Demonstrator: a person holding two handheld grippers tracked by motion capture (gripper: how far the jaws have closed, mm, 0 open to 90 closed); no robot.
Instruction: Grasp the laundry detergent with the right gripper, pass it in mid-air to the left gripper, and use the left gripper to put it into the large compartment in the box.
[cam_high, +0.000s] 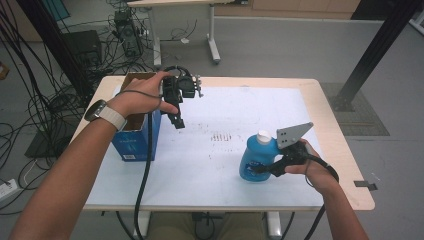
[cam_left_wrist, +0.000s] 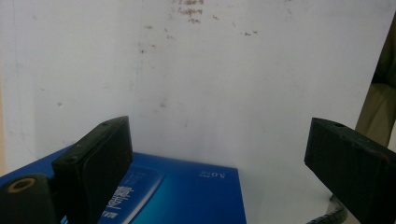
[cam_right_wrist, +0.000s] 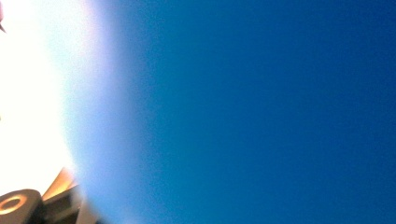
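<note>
One blue bottle (cam_high: 256, 159); one blue box (cam_high: 136, 137); two tools: left tool (cam_high: 176, 117), right tool (cam_high: 263, 169).

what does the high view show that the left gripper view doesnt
High view alone: the right gripper clamped on a blue bottle with a white cap, both forearms, and the open top of the blue box. Left gripper view alone: its own black jaws from close up, wide apart with nothing between them. Both: the blue box and the white table.
</note>
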